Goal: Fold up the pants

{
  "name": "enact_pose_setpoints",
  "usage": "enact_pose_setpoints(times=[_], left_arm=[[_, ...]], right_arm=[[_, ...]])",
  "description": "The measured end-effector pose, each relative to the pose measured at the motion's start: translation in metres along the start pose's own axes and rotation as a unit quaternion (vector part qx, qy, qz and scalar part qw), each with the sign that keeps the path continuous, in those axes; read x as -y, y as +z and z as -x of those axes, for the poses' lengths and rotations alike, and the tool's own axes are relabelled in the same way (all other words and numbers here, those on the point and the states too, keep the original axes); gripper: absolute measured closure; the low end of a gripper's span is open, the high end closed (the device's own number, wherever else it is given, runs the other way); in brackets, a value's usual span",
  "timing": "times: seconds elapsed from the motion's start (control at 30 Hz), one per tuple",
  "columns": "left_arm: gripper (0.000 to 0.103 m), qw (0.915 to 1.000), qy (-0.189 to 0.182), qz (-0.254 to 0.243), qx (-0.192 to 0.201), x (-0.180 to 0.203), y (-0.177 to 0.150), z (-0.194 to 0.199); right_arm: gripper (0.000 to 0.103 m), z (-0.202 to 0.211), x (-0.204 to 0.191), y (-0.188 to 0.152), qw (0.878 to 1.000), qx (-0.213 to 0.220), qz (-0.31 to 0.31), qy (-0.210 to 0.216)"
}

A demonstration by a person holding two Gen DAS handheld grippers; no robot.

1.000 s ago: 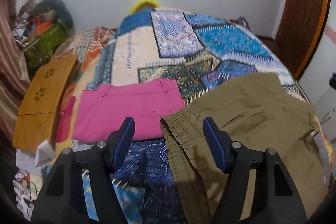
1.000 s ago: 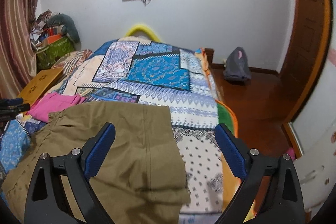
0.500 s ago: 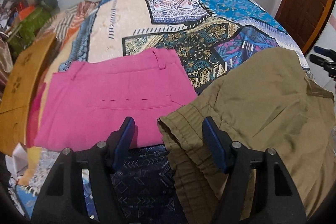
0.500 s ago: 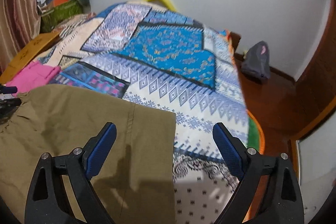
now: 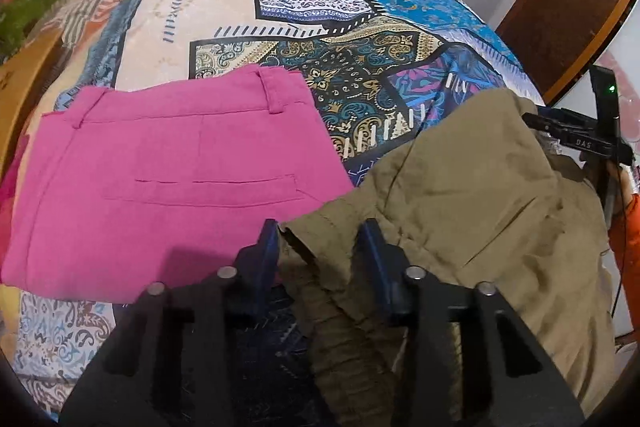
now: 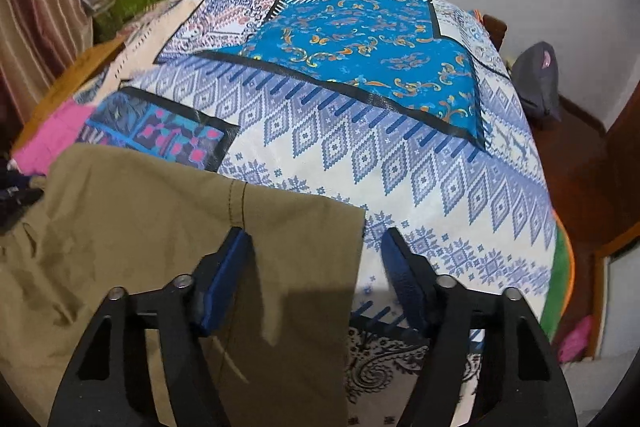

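Olive pants [image 5: 460,195] lie spread on the patchwork bedspread [image 5: 224,7]. My left gripper [image 5: 318,239] is low over their gathered waistband corner; its jaws are closing with the bunched cloth between the blue pads, which do not clamp it. In the right wrist view the olive pants [image 6: 140,227] end in a straight side edge. My right gripper [image 6: 316,247] straddles that edge and is also closing. Its left pad [image 6: 224,279] is over the cloth and its right pad is over the bedspread [image 6: 440,187].
Folded pink pants [image 5: 168,179] lie just left of the olive ones. A wooden board [image 5: 20,87] leans at the bed's left side. Beyond the right edge are wooden floor and a grey bag [image 6: 536,83]. An orange sleeve [image 5: 628,239] shows at far right.
Both grippers have come down close to the olive pants and tilted further downward. Both pairs of jaws have narrowed, the left around the waistband corner, the right around the side edge.
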State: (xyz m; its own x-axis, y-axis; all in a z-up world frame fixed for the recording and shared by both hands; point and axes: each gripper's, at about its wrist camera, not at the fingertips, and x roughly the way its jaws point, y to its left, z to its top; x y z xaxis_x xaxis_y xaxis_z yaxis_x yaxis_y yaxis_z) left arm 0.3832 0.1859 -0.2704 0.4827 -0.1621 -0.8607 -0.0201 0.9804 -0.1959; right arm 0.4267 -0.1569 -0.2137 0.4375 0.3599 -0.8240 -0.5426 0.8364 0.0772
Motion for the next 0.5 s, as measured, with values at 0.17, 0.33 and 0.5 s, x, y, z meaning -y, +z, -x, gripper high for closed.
enact_pose_setpoints(times=[0.17,0.33,0.5], left_arm=[[0.074,0.9997,0.022,0.005,0.006,0.001,0.002,0.005],[0.092,0.9978,0.061,-0.016,0.022,0.008,0.006,0.020],[0.095,0.9930,0.098,-0.033,0.057,0.019,0.019,0.046]], right_arm=[[0.089,0.004,-0.001,0.004,1.000,0.004,-0.003,-0.029],[0.097,0.016,-0.002,0.011,0.999,0.023,-0.007,-0.023],[0.098,0.042,-0.005,0.022,0.997,0.066,-0.016,-0.027]])
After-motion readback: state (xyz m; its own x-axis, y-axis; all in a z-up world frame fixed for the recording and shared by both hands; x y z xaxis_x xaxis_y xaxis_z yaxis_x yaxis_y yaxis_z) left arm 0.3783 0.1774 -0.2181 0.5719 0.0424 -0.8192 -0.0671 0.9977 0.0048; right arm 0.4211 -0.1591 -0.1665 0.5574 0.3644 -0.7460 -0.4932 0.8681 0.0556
